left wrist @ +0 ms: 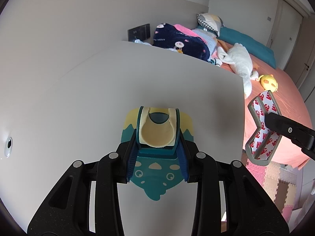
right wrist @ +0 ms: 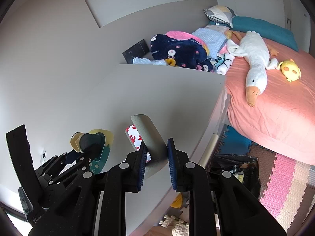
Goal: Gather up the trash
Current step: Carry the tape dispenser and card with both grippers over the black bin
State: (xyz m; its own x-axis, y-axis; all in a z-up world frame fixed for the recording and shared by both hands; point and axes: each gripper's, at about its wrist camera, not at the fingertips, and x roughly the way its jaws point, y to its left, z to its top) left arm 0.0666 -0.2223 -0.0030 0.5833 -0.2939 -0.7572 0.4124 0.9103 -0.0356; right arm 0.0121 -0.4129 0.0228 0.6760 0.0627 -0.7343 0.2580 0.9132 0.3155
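My left gripper [left wrist: 157, 123] is shut on a teal-and-cream holder with a cartoon backing plate [left wrist: 157, 173], held just above the white table [left wrist: 98, 90]. It also shows in the right wrist view [right wrist: 92, 141]. My right gripper [right wrist: 157, 149] is shut on a grey foam corner guard [right wrist: 151, 135] with red-and-white adhesive backing, held over the table's right edge. The guard also shows in the left wrist view [left wrist: 261, 129], beyond the table edge. A black trash bag [right wrist: 236, 169] stands open on the floor beside the table, below the right gripper.
A bed with a pink sheet [right wrist: 275, 108] lies to the right, with a white goose plush [right wrist: 256, 63], a yellow toy [right wrist: 290, 70] and folded blankets [right wrist: 181, 49]. Foam mats [right wrist: 279, 186] cover the floor. A cable hole [left wrist: 8, 144] sits at the table's left.
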